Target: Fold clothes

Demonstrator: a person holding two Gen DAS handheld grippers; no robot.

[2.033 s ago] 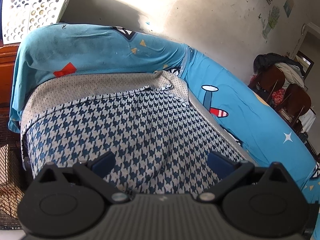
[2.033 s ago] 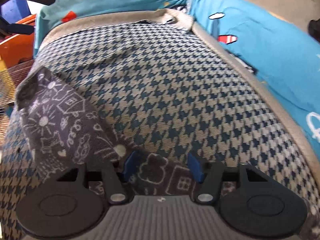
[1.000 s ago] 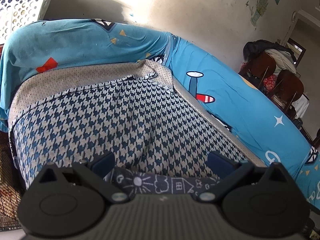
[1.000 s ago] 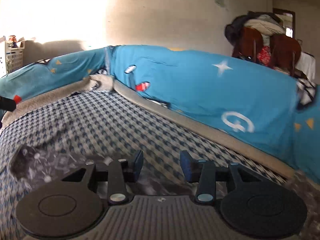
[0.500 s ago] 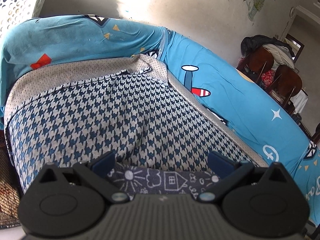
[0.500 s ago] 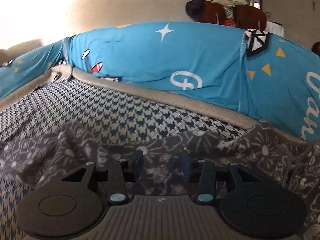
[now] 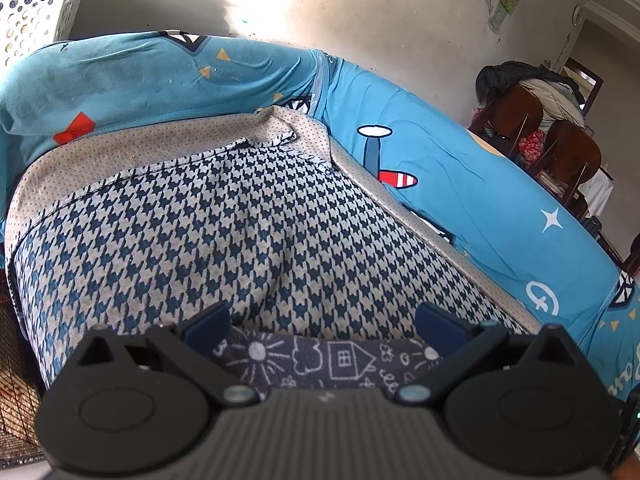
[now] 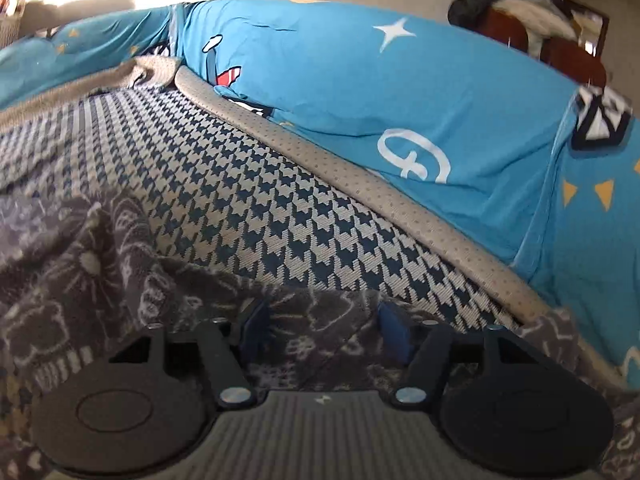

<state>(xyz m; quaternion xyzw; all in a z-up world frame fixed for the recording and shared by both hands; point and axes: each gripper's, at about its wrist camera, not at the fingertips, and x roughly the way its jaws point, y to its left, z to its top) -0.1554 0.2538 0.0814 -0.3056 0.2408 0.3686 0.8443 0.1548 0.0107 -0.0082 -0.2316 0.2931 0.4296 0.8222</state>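
The dark doodle-print garment (image 8: pixel 100 264) lies rumpled on the houndstooth cushion (image 7: pixel 224 220), its edge under both tools. Left gripper (image 7: pixel 322 322) jaws gape wide, empty; right gripper (image 8: pixel 324 330) jaws part-open astride a fold. A perforated white basket (image 7: pixel 36 12) sits at 10 o'clock, contents hidden.

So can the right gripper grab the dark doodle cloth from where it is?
Probably yes. The right gripper is open, and the dark doodle cloth already lies bunched between and under its fingers, with nothing covering it.
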